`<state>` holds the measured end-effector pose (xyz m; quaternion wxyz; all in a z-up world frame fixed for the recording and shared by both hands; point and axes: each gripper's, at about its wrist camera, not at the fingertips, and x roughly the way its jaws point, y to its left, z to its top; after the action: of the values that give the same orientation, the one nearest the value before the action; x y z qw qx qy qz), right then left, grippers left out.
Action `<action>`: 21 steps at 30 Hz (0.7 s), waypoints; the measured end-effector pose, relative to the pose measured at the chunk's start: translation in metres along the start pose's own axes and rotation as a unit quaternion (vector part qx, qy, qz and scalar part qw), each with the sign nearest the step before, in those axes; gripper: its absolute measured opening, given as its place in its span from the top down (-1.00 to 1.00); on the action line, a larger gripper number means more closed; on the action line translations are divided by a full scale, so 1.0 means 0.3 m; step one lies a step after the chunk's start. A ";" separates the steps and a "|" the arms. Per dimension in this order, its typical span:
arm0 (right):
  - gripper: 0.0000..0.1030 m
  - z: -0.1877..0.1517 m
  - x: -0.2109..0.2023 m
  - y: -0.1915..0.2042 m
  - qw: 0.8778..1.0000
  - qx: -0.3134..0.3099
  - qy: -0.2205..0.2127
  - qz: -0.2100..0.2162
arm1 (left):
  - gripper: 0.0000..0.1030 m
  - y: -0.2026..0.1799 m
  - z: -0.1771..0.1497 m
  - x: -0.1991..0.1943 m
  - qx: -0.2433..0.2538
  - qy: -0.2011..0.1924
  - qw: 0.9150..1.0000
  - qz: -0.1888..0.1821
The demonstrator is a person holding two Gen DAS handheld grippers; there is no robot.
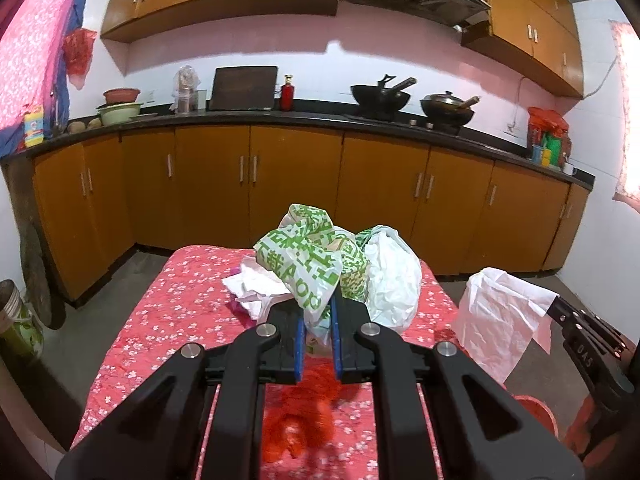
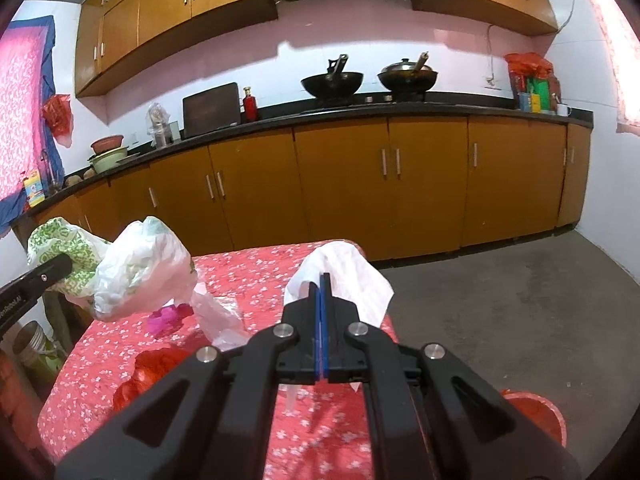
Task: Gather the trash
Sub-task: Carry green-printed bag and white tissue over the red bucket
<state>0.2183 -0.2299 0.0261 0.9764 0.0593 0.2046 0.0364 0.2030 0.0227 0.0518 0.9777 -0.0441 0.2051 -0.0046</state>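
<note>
My left gripper (image 1: 319, 312) is shut on a crumpled green-and-white plastic bag (image 1: 316, 256) and holds it above the red flowered table (image 1: 168, 320); the bag also shows in the right wrist view (image 2: 132, 272). My right gripper (image 2: 321, 284) is shut on a white paper tissue (image 2: 352, 276) above the table's right edge; the tissue also shows in the left wrist view (image 1: 496, 320). On the table lie a red plastic bag (image 1: 304, 412), a white wrapper (image 2: 216, 316) and a pink scrap (image 2: 164, 318).
A red bucket (image 2: 536, 412) stands on the floor right of the table. Wooden cabinets (image 1: 292, 184) and a black counter with woks (image 1: 380, 96) run along the far wall. Grey floor (image 2: 500, 300) lies to the right. A green container (image 1: 20, 320) stands at left.
</note>
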 end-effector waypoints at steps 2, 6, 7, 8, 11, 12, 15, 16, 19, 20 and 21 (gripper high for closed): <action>0.96 0.002 -0.019 -0.027 1.000 0.002 -0.004 -0.005 | 0.80 -0.031 0.001 -0.007 0.005 -0.001 1.000 -0.007; 0.96 -0.002 -0.066 -0.098 1.000 0.010 -0.011 -0.019 | 0.81 -0.090 -0.005 -0.017 0.016 -0.002 1.000 -0.024; 0.96 -0.006 -0.078 -0.118 1.000 0.013 -0.012 -0.023 | 0.80 -0.113 -0.009 -0.018 0.020 -0.001 0.999 -0.030; 0.96 -0.010 -0.089 -0.134 0.999 0.015 -0.013 -0.027 | 0.80 -0.128 -0.013 -0.019 0.023 0.000 0.999 -0.034; 0.96 -0.018 -0.123 -0.196 0.999 0.020 -0.018 -0.041 | 0.81 -0.183 -0.025 -0.018 0.030 0.004 0.998 -0.049; 0.96 -0.018 -0.128 -0.211 0.999 0.021 -0.019 -0.044 | 0.80 -0.203 -0.031 -0.016 0.032 0.007 0.998 -0.055; 0.96 -0.035 -0.157 -0.279 0.998 0.029 -0.021 -0.060 | 0.81 -0.266 -0.051 -0.010 0.039 0.015 0.997 -0.072; 0.96 -0.039 -0.164 -0.301 0.997 0.030 -0.021 -0.066 | 0.81 -0.285 -0.056 -0.009 0.041 0.017 0.996 -0.076; 0.96 -0.058 -0.187 -0.374 0.996 0.038 -0.021 -0.084 | 0.81 -0.360 -0.084 -0.002 0.051 0.025 0.994 -0.095; 0.96 -0.066 -0.194 -0.399 0.995 0.041 -0.020 -0.089 | 0.80 -0.382 -0.089 0.001 0.054 0.028 0.993 -0.100; 0.96 -0.072 -0.199 -0.419 0.994 0.043 -0.019 -0.094 | 0.81 -0.407 -0.098 0.004 0.057 0.032 0.992 -0.107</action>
<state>0.1609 -0.3579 0.0135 0.9758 0.0827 0.1918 -0.0652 0.1934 -0.1013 0.0352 0.9656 -0.0101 0.2297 -0.1217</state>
